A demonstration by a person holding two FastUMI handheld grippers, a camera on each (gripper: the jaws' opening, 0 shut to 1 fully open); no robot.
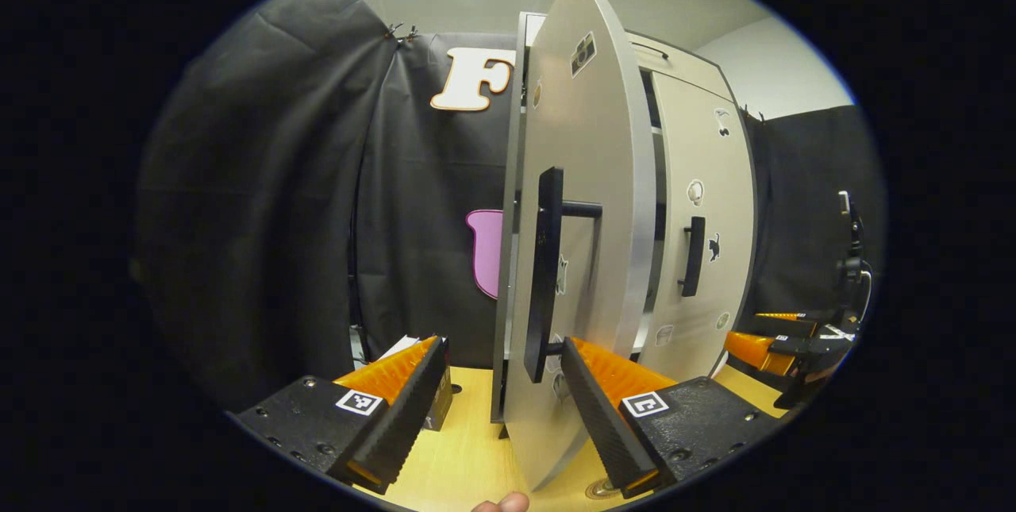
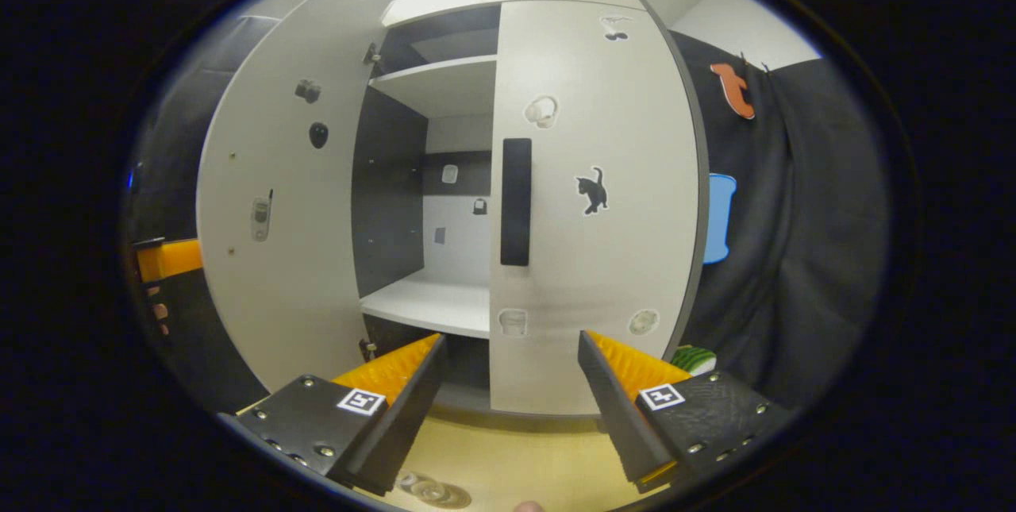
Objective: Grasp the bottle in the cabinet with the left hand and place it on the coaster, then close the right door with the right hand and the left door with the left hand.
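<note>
Cabinet point(image 2: 444, 306) interior partly hidden behind right door point(image 2: 627, 258)

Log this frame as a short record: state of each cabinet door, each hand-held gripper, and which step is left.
right door: shut
left door: open, swung out edge-on
left hand-held gripper: open, fingers either side of the left door's edge, below its handle
right hand-held gripper: open, facing the cabinet front, touching nothing
shelves: bare where visible
step left: close left door
</note>
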